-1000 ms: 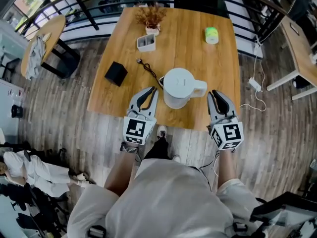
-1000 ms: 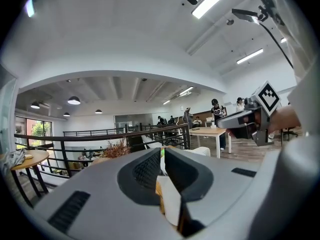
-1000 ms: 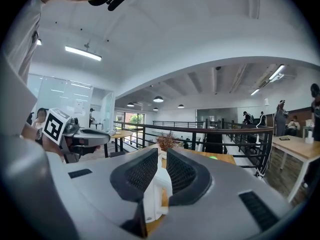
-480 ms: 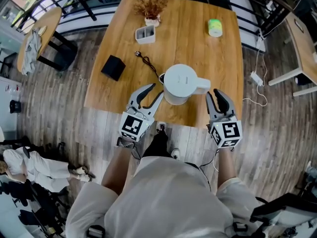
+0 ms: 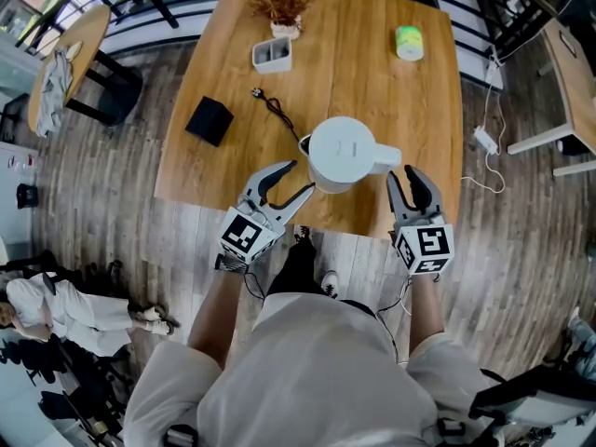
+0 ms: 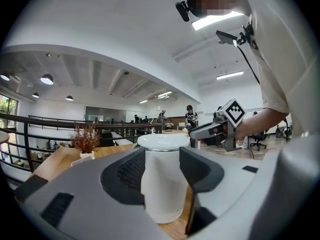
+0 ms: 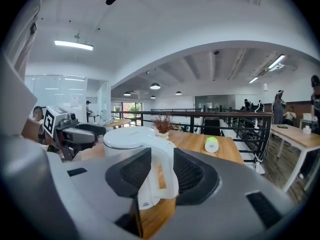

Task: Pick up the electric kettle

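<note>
**A:** What was nearest the person?

**B:** The two grippers, held out side by side at the near edge of the wooden table (image 5: 214, 170). The left gripper (image 5: 296, 180) sat just beside the lower left of the kettle (image 5: 342, 152), and the right gripper (image 5: 403, 177) just under its handle (image 5: 386, 159).

**A:** How did the jaws stand?

**B:** The left jaws were apart and opening. The kettle's white body showed in the gap between them, and the pads were not pressing on it. The right jaws were also apart and opening, with the handle standing in the gap and not clamped.

**A:** And the kettle itself?

**B:** It stood upright on the table, close to the near edge, lid on and handle pointing to the right.

**A:** What lay beyond it?

**B:** A black cord (image 5: 277, 117) ran from the kettle's left side away across the wood. A black box (image 5: 209, 120) sat left of the cord, near the table's left edge. Farther back were a white holder (image 5: 271, 55) and, behind it, a dried plant (image 5: 282, 3). A green roll (image 5: 408, 42) lay well apart on the far right.
</note>
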{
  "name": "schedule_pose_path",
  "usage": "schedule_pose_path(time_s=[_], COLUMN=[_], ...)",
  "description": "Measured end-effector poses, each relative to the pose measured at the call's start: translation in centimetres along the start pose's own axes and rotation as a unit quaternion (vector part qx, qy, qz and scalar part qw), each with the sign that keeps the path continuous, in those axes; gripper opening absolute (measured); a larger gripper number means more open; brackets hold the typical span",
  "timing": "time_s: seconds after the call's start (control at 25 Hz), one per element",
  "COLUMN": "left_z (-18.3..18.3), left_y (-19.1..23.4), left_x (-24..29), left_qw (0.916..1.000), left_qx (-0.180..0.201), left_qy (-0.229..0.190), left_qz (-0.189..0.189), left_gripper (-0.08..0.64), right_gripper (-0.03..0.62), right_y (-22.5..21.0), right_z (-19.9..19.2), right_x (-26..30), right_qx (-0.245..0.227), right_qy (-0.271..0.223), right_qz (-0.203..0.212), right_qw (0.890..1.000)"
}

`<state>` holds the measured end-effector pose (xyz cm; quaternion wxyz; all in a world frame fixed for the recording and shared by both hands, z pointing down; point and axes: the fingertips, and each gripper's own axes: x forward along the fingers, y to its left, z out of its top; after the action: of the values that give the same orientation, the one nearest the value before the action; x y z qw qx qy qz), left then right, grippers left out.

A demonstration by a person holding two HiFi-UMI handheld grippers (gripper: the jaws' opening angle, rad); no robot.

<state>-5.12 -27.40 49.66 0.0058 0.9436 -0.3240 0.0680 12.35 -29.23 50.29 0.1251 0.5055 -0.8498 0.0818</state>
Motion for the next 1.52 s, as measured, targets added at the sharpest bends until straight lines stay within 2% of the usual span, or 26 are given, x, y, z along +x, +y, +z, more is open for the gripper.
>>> schedule_pose_path(time_s=[0.32, 0.64, 0.76, 0.92, 1.08, 1.52], left_z=[-2.1, -4.2, -5.0, -5.5, -5.9, -5.2], left_y=[-0.6, 0.0, 0.5, 0.8, 0.5, 1.2], left_x=[0.4, 1.5, 2.1, 2.8, 3.3, 4.8], left_qw=[0.9979, 0.9928, 0.9904, 0.9870, 0.9800, 0.9695], left_qx=[-0.025, -0.037, -0.033, -0.040, -0.050, -0.066], left_qy=[0.017, 0.032, 0.042, 0.040, 0.043, 0.024], left_qz=[-0.057, -0.109, -0.128, -0.150, -0.188, -0.235], left_gripper=[0.265, 0.340, 0.347, 0.360, 0.394, 0.430], right_gripper=[0.127, 0.133, 0.140, 0.149, 0.161, 0.166], right_y=[-0.1, -0.9, -1.2, -1.4, -1.5, -2.0], right_z=[-2.3, -3.6, -4.2, -4.8, -5.2, -5.6], right_x=[0.9, 2.0, 2.5, 3.0, 3.4, 4.5], right_qx=[0.008, 0.007, 0.007, 0.010, 0.014, 0.019], right_qy=[0.014, 0.021, 0.024, 0.022, 0.022, 0.030], right_qz=[-0.010, -0.019, -0.019, -0.016, -0.014, -0.018], right_qw=[1.000, 1.000, 0.999, 1.000, 1.000, 0.999])
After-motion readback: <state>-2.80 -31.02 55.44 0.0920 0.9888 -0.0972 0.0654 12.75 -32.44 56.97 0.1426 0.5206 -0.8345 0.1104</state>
